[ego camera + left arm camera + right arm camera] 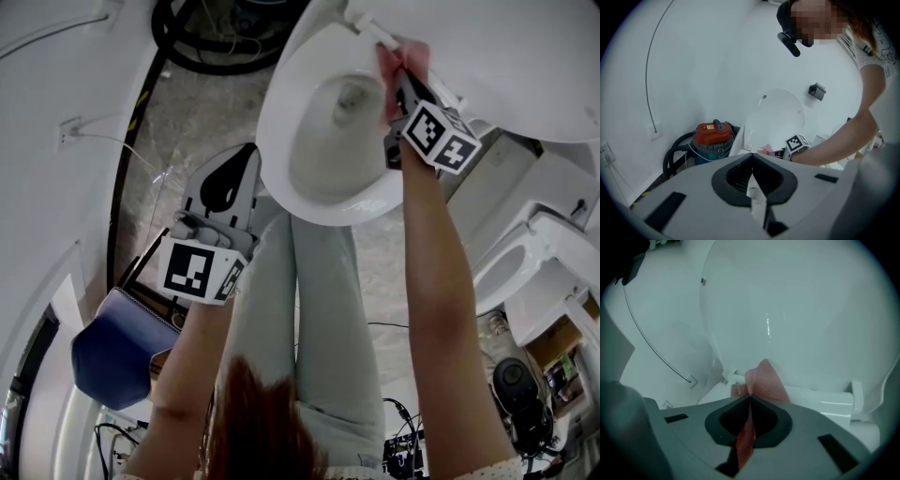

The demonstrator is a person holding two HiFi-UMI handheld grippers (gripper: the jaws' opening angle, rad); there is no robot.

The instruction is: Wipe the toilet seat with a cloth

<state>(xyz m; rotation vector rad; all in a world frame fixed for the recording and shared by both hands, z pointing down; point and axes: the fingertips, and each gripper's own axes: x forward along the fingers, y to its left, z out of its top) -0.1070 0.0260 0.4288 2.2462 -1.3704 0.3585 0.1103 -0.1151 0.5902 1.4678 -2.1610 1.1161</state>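
The white toilet seat [281, 122] lies down around the bowl, and the lid [797, 319] stands raised behind it. My right gripper [401, 77] is shut on a pink cloth [398, 61] and presses it at the back of the seat, beside the hinge [733, 377]. In the right gripper view the cloth [764, 383] bunches up past the closed jaws [750, 395]. My left gripper [246, 155] hangs left of the bowl, apart from it, shut with nothing in it. From the left gripper view [752, 154] I see the lid [780, 117] and a bit of cloth [765, 150].
A red vacuum [711, 133] with a black hose [216, 37] stands behind the toilet on the left. A blue bag [117, 352] sits low left. More white toilets [511, 267] stand at the right. The person's legs are just in front of the bowl.
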